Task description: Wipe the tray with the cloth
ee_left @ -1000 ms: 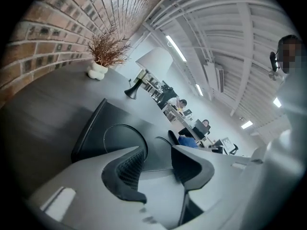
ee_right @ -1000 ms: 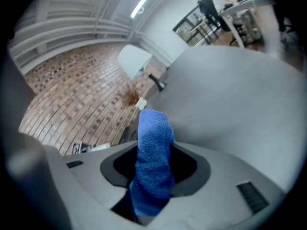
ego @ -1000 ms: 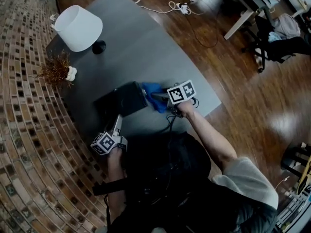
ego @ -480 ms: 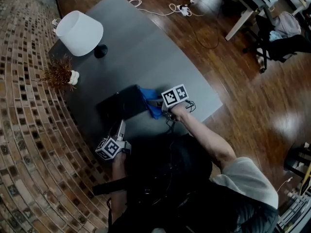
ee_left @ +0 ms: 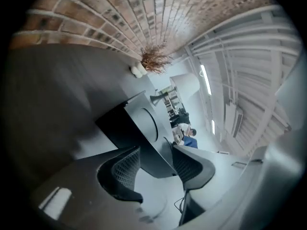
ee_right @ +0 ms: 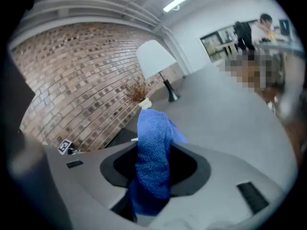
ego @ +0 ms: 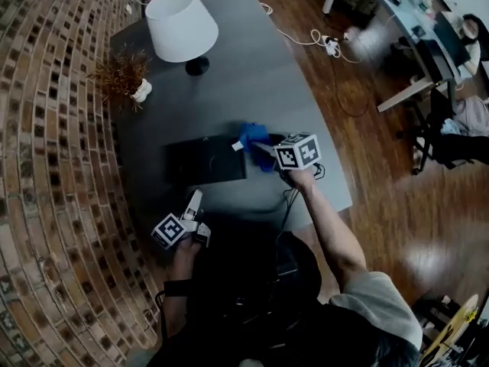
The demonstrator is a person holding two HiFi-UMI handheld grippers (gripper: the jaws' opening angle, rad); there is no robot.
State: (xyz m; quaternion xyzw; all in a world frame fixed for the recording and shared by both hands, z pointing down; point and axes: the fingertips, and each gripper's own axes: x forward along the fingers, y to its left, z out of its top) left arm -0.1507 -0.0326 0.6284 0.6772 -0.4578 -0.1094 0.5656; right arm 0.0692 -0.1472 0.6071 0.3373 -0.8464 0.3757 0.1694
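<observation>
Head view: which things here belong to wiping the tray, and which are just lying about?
Belong to the job:
black tray
blue cloth, clamped in the right gripper

Just lying about:
white lamp
dried plant in its small pot
power strip with its cable on the floor

The left gripper (ego: 194, 199) is held in the left hand (ego: 185, 248) just short of the near edge of the tray (ego: 200, 163) and is aimed toward it, slightly downward. Its jaws have just been opening and are set a little apart. Nothing is pressed by the pads, and only a corner of the tray is seen through the gap. The right gripper (ego: 261, 148) is held in the right hand (ego: 300, 177) at the tray's right end, with the right forearm (ego: 330, 232) stretched forward. Its jaws are clamped on the blue cloth (ego: 252, 134), which is seen projecting past the tips.
</observation>
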